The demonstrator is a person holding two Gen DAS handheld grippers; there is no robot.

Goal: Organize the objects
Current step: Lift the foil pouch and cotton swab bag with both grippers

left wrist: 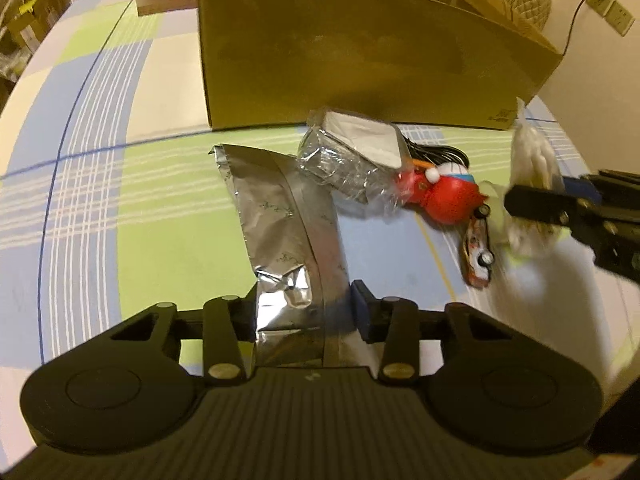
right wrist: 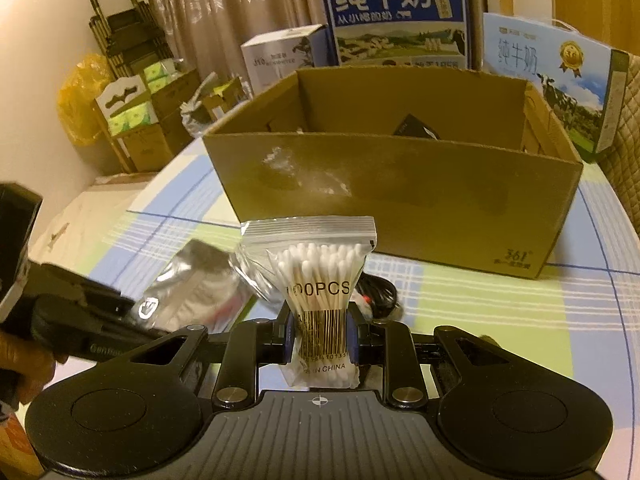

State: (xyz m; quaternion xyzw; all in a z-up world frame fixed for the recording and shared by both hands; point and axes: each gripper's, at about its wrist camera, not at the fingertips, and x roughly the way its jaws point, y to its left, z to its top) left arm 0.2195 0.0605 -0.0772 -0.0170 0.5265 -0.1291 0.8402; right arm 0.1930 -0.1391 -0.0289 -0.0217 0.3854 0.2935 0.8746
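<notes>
My left gripper [left wrist: 306, 312] is shut on a silver foil pouch [left wrist: 280, 216], held above the checked tablecloth. My right gripper [right wrist: 320, 336] is shut on a zip bag of cotton swabs [right wrist: 316, 276]; it shows at the right edge of the left wrist view [left wrist: 532, 184]. An open cardboard box [left wrist: 360, 52] stands just behind, and in the right wrist view [right wrist: 400, 184] a dark item lies inside. On the table lie a clear-wrapped white packet [left wrist: 352, 152], a red round toy [left wrist: 444, 196], a small toy car [left wrist: 478, 248] and a black cable [left wrist: 436, 152].
Milk cartons [right wrist: 400, 16] and a white box [right wrist: 280, 56] stand behind the cardboard box. A bamboo rack with boxes [right wrist: 132, 80] stands off the table at the left. The table [left wrist: 100, 160] curves away at left and right.
</notes>
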